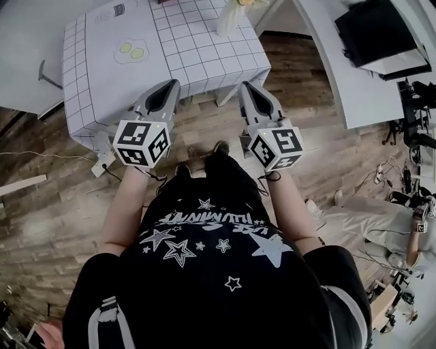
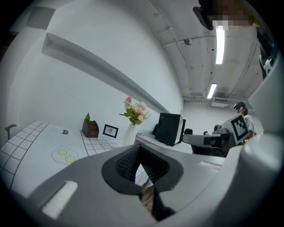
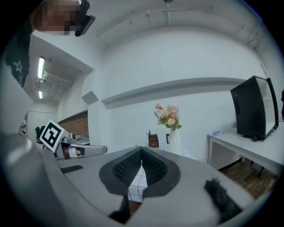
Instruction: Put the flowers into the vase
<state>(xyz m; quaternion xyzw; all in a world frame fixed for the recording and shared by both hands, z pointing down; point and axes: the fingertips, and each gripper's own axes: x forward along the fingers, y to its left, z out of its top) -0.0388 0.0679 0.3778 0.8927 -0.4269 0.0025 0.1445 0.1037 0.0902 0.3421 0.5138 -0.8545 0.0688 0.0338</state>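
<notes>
The pink and cream flowers [image 2: 135,111] stand in the white vase [image 2: 131,134] at the far right of the gridded table [image 1: 204,48]. The right gripper view shows the same flowers [image 3: 167,116] and vase [image 3: 175,141]. In the head view only the vase [image 1: 228,20] shows, at the top edge. My left gripper [image 1: 170,85] and right gripper [image 1: 246,87] hang side by side over the wooden floor at the table's near edge, well short of the vase. Both are shut with nothing between the jaws, as the left gripper [image 2: 140,148] and right gripper [image 3: 141,150] show in their own views.
On the table lie a mat with two yellow-green circles [image 1: 131,50], a brown box with a plant [image 2: 90,127] and a small picture frame [image 2: 110,131]. A white desk [image 1: 354,82] with a black monitor [image 3: 253,108] stands at the right. Another person [image 1: 368,228] sits at the right.
</notes>
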